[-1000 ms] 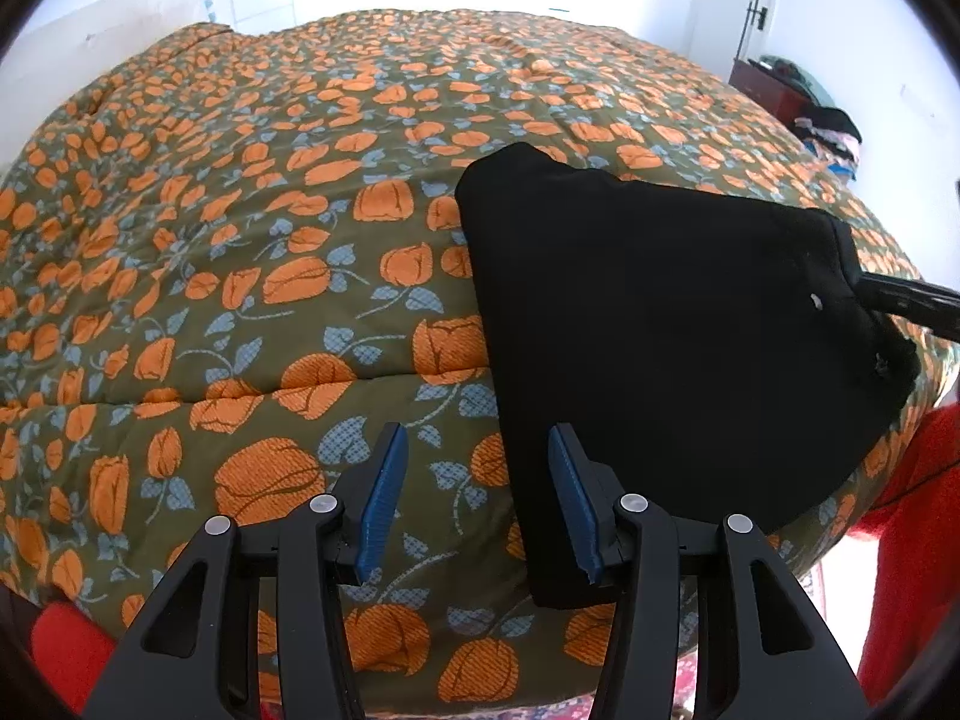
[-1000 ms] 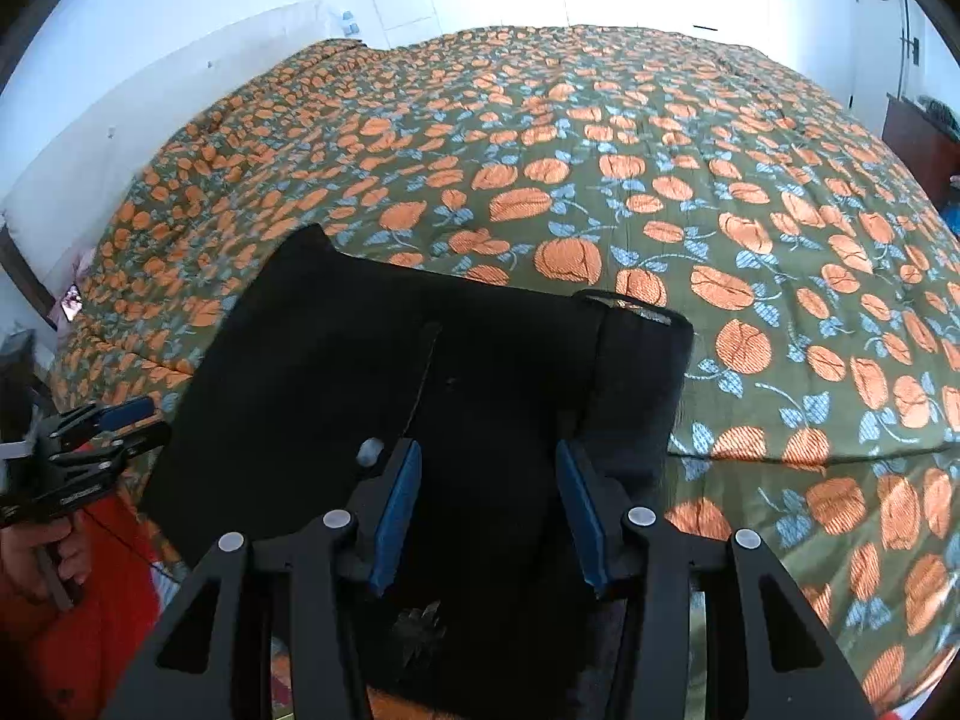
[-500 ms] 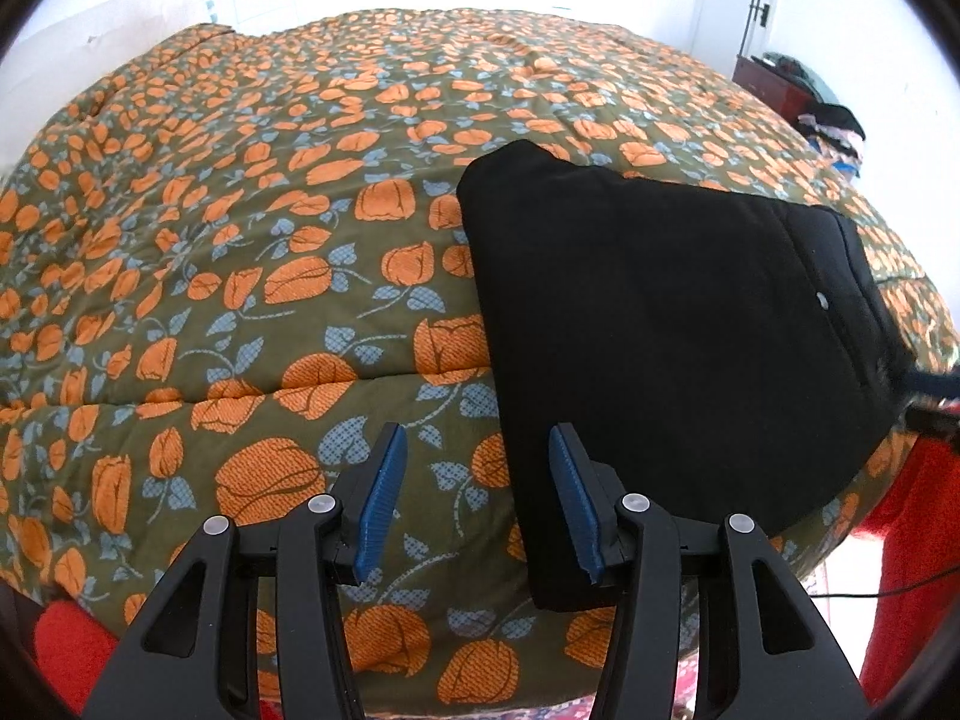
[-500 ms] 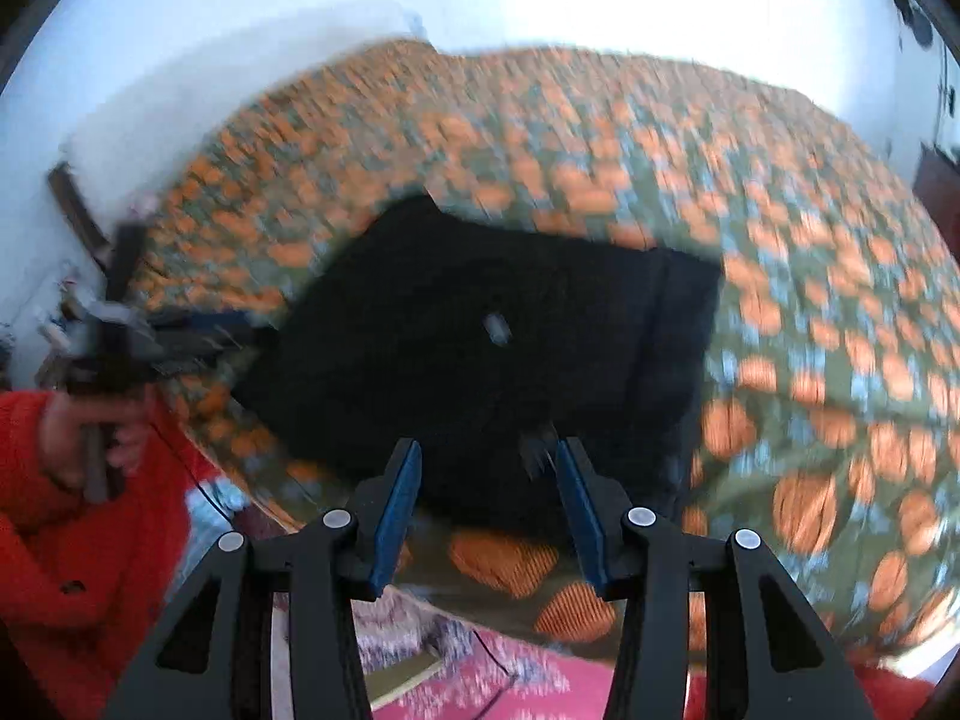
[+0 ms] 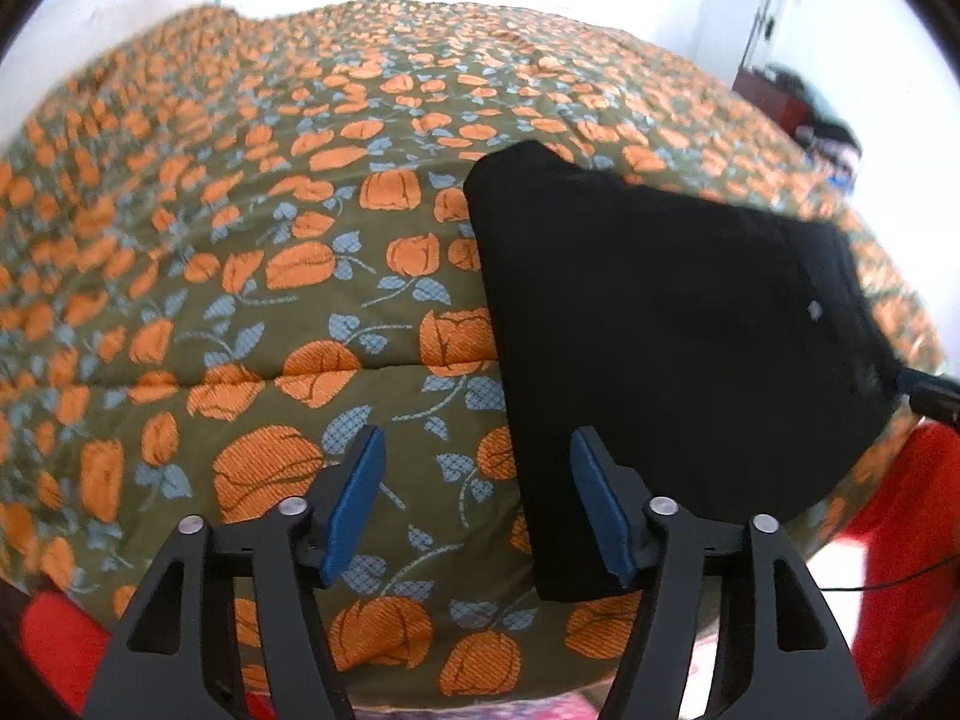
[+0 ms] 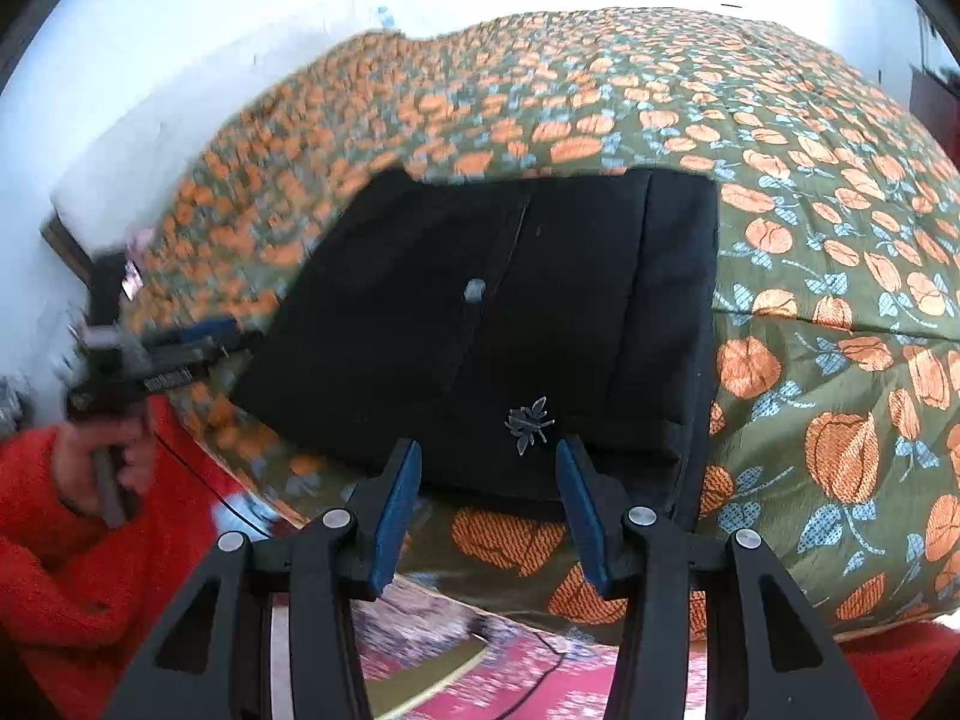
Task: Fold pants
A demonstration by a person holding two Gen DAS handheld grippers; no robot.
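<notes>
Bed (image 5: pixel 252 276): a quilt with orange flowers lay ahead of and beneath both tools, and it carried the pants near its close edge.
Pants (image 5: pixel 672 330): a black, flat, squared bundle lay ahead and to the right of the left tool, and straight ahead of the right tool (image 6: pixel 486 504), past its tips. Its edges looked even and its near edge sat close to the bed's edge.
Change: a second earlier the right tool stood over the cloth at its near side; by this moment it had drawn back off the bed, so a strip of quilt showed between its tips and the pants. The left tool (image 5: pixel 474 498) had barely shifted, but its jaws had widened.
Meaning: with both tools free of the cloth and the bundle lying compact, the folding looked finished or very nearly so. Whether one more fold was wanted could not be told.
Left tool: released, its jaws opening with only quilt showing between them; its right pad (image 5: pixel 594 510) overlapped the pants' near left corner in view, but contact could not be told.
Right tool: released, partly open and steady, nothing between its pads, clear of the pants.
Hand (image 6: pixel 99 456): in a red sleeve left of the right tool, it gripped the left tool's handle.
</notes>
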